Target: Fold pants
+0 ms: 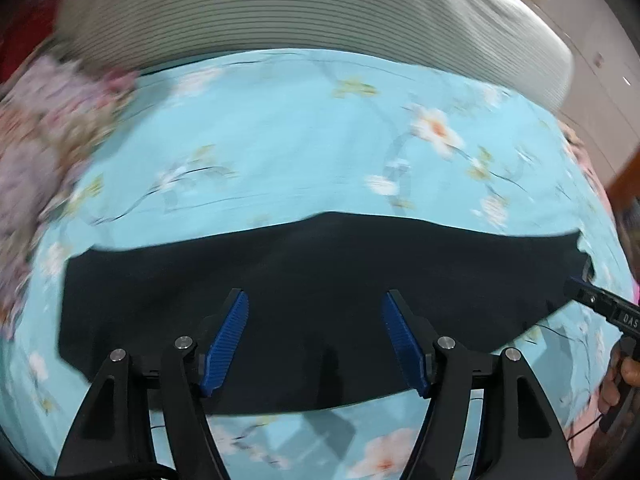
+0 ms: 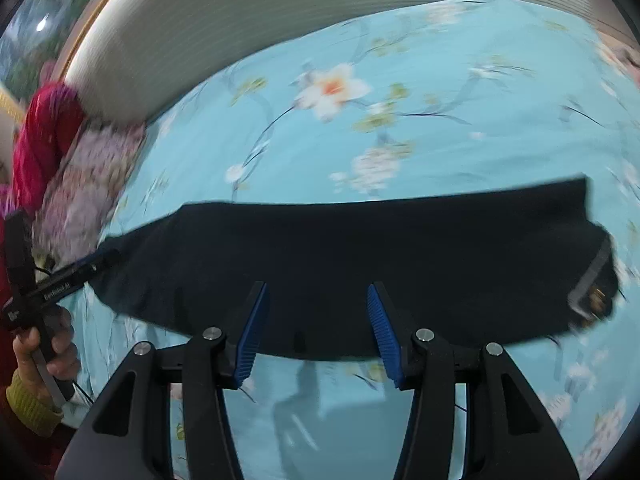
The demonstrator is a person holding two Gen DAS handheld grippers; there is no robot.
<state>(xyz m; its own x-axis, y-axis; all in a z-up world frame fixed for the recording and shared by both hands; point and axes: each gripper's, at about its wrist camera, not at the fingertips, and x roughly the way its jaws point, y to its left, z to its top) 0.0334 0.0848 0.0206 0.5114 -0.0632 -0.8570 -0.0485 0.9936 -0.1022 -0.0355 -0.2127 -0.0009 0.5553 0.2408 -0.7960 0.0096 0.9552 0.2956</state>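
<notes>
Black pants (image 1: 312, 276) lie flat as a wide strip across a light blue flowered bedsheet (image 1: 300, 132). My left gripper (image 1: 314, 302) hovers over the pants' near edge, jaws wide open and empty. In the right wrist view the same pants (image 2: 360, 256) stretch left to right, with the waistband and a label at the right end (image 2: 592, 288). My right gripper (image 2: 316, 292) is open and empty above the near edge. The other gripper's tip shows at the pants' end in each view: right one (image 1: 600, 304), left one (image 2: 72, 276).
A grey-white ribbed headboard or cushion (image 1: 300, 4) runs along the far side of the bed. A flowered pillow (image 1: 44, 128) and a pink-red cloth (image 2: 44, 136) lie at the left. A wooden door or cabinet (image 1: 612, 92) stands at the right.
</notes>
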